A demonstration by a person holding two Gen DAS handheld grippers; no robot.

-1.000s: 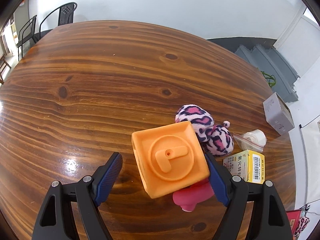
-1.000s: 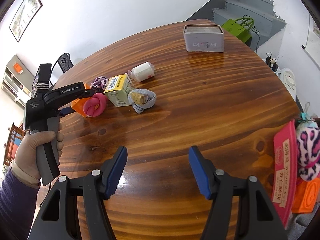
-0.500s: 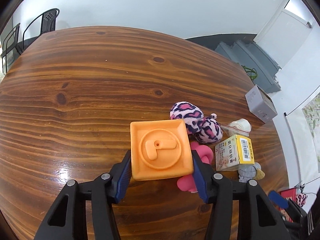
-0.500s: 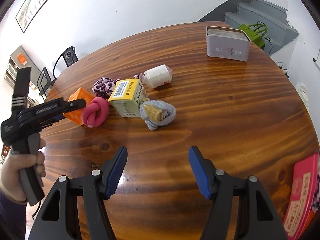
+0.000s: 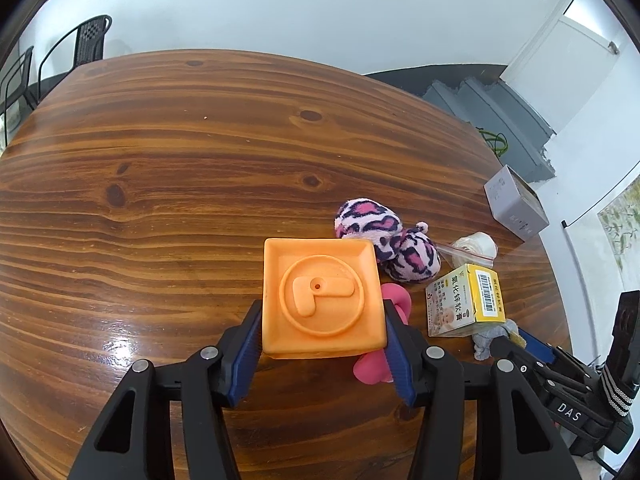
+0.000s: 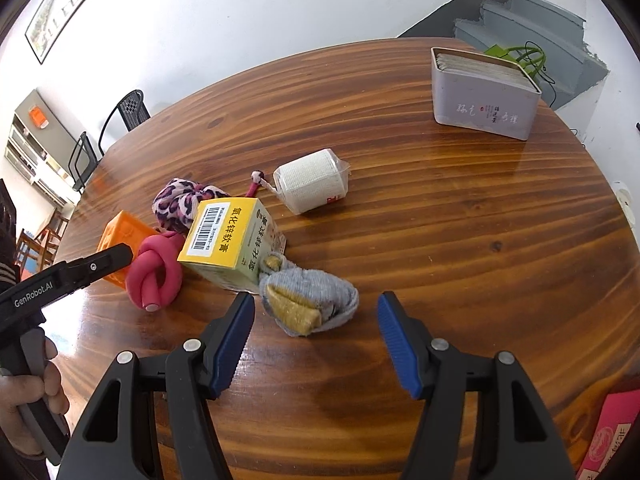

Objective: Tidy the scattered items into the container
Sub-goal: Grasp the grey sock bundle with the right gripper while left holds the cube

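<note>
My left gripper [image 5: 322,334] is shut on an orange toy block [image 5: 322,298], which also shows in the right wrist view [image 6: 120,232]. Beside it lie a pink knotted toy [image 6: 154,270], a leopard-print plush [image 6: 178,202], a yellow medicine box [image 6: 228,240] and a white bandage roll [image 6: 310,180]. A grey and yellow sock bundle [image 6: 306,300] lies just ahead of my open right gripper [image 6: 316,332], between its fingers' line. A grey tin [image 6: 482,94] stands far right.
The round wooden table [image 5: 160,184] carries everything. A pink and red box [image 6: 608,436] sits at the lower right edge in the right wrist view. Black chairs [image 5: 80,48] stand beyond the far edge; grey stairs [image 5: 500,120] are behind.
My left gripper closed on the orange block and now grips it. My right gripper moved left and forward, from bare table up to the sock bundle.
</note>
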